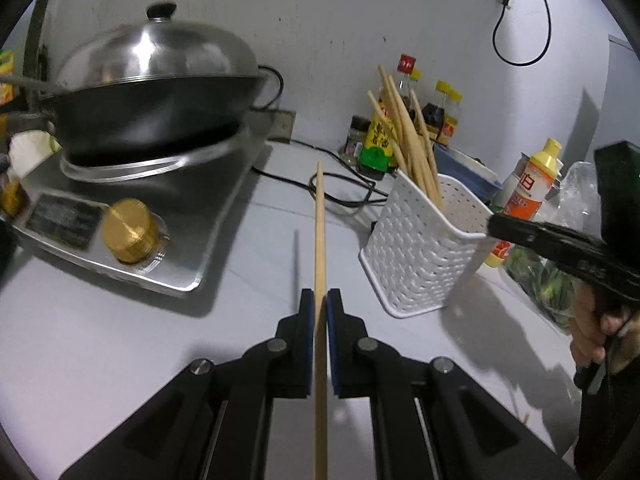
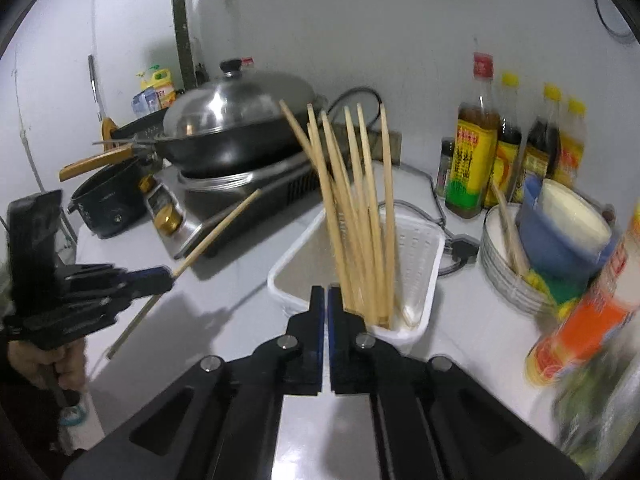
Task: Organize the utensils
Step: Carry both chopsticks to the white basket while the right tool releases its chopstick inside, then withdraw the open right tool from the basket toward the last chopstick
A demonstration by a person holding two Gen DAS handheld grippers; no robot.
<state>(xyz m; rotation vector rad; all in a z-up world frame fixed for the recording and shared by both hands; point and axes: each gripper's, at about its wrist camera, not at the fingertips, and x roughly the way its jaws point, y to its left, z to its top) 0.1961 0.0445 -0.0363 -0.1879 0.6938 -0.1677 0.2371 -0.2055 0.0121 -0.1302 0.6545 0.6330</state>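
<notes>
Between the blue-padded fingers of the left gripper point(image 1: 320, 300): one pale wooden chopstick point(image 1: 319, 232), pinched along its length, tip pointing ahead over the white counter point(image 1: 120, 340), presumably held that way to be steered into the holder. Just right of it, tilted, the white plastic holder point(image 1: 420, 252), woven-look wall and perforated inside, nipped at its rim by the right gripper point(image 2: 325, 300), jaws pressed almost together on the thin wall; likely tipped to open its mouth toward the incoming stick. Inside it, a loose fan of matching chopsticks point(image 2: 356, 208), slim, round, tapered, leaning on the wall nearest the right wrist camera. Further along, toward the counter's left side, a steel induction cooker point(image 1: 168, 216) with a brass-coloured knob point(image 1: 130, 230), bearing a black wok point(image 1: 152, 116) under a domed metal lid point(image 1: 160, 52). Against the back wall, glass sauce bottles point(image 2: 516, 148), yellow-capped; near the right edge, stacked bowls point(image 2: 560, 236).
</notes>
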